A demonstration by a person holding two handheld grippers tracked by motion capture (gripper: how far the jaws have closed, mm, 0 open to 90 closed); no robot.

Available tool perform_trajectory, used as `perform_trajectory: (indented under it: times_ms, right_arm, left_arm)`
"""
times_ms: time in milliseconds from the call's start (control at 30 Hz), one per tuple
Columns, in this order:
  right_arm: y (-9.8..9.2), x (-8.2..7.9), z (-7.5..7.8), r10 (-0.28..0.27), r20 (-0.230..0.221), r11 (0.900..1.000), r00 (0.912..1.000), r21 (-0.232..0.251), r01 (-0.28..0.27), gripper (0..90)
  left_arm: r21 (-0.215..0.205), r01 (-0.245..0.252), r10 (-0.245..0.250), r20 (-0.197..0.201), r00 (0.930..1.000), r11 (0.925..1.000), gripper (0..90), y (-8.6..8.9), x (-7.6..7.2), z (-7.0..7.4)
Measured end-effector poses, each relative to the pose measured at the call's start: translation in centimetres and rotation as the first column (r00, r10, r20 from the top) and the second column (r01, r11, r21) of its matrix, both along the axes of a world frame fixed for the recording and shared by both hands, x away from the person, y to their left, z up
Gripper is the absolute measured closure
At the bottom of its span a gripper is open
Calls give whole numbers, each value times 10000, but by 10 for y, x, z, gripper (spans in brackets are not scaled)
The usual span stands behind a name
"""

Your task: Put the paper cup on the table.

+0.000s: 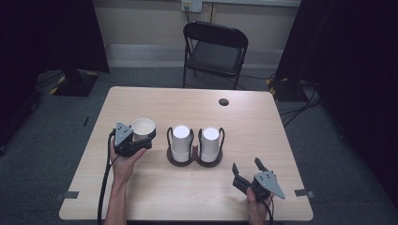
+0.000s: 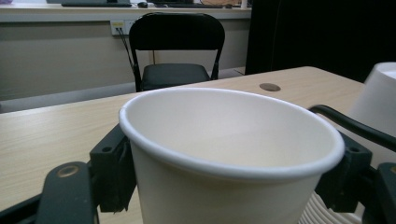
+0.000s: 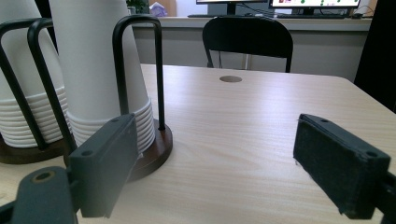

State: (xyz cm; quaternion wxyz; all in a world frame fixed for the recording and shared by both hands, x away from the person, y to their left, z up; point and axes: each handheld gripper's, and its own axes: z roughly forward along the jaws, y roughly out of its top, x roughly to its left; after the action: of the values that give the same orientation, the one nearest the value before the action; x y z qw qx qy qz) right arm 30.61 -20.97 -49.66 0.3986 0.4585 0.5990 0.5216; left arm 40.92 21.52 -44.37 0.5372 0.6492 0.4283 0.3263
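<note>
A white paper cup [image 1: 142, 128] is gripped upright by the left gripper [image 1: 141, 136] beside the cup holder [image 1: 195, 159], while the right gripper [image 1: 247, 171] is held spread and empty.

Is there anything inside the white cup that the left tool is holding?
No, the paper cup looks empty: its white inner wall shows bare in the left gripper view. The very bottom is hidden below the near rim. The left tool grips it from both sides.

Both forearms are bare, no sleeves. Each black gripper, left gripper [image 1: 141, 139] and right gripper [image 1: 247, 169], carries a grey three-cornered plate dotted with small screws on top, blocky black jaws, and a black cable trailing behind.
</note>
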Motion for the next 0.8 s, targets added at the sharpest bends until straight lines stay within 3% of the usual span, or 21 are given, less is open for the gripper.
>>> perform_trajectory:
  times_ms: [167, 367, 567, 800]
  right_arm:
    - [1, 1, 0, 30, -90, 10000, 10000, -68, -30, 135]
    - [1, 1, 0, 79, -96, 9999, 9999, -125, -80, 137]
    - [0, 1, 0, 185, -111, 9998, 9998, -105, -186, 141]
    - [1, 1, 0, 220, -136, 9997, 9997, -122, -222, 144]
  left_arm:
    - [397, -176, 188, -306, 9994, 9991, 218, -1, 12, -10]
    - [-7, -132, 132, -428, 9990, 9999, 213, -1, 25, -16]
    - [-17, -154, 152, -824, 9965, 9999, 210, 0, 31, -28]
    - [267, -21, 52, -1151, 9933, 9996, 204, 0, 34, -41]
